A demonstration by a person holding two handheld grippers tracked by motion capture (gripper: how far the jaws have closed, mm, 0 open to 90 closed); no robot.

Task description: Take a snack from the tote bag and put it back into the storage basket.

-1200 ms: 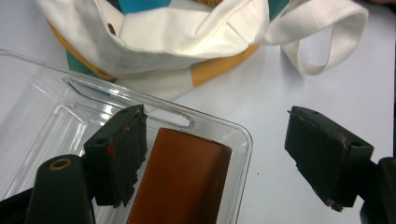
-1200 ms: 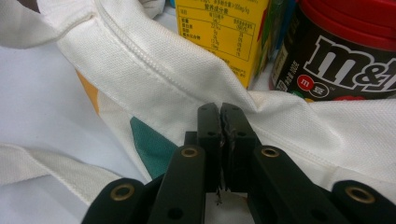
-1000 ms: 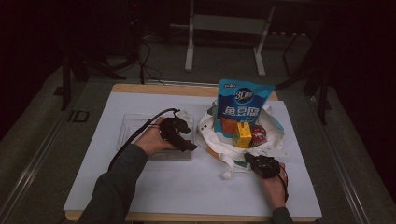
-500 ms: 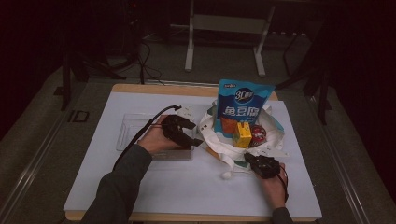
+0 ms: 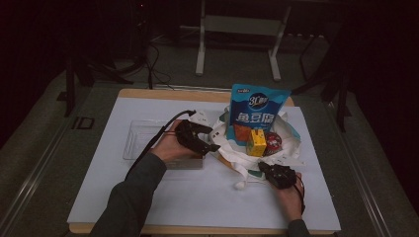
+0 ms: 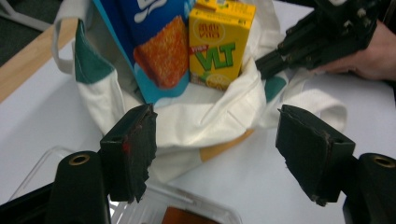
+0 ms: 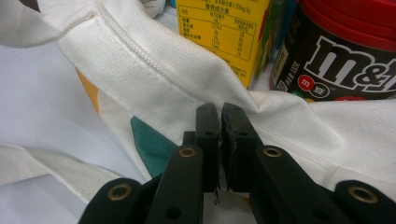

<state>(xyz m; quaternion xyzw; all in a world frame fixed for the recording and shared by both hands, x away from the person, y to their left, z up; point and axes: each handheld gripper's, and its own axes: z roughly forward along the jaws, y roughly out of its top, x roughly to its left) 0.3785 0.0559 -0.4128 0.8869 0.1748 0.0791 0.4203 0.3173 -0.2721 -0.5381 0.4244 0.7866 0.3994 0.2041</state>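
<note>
Behind the bag's rim (image 7: 154, 60), our candy jar (image 7: 341, 56) is half hidden. Our right gripper (image 7: 219, 116) pinches that rim; our left gripper (image 6: 217, 140), jaws wide and just narrowing, holds nothing before the tote bag (image 5: 232, 148) mid-table.

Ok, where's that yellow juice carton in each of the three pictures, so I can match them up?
High view: the yellow juice carton stands in the white tote bag, right of centre, below the blue snack pouch.
Left gripper view: top centre, right of the pouch.
Right gripper view: top centre, its printed side panel.
Shared landmark: the bag's white rim.
</note>
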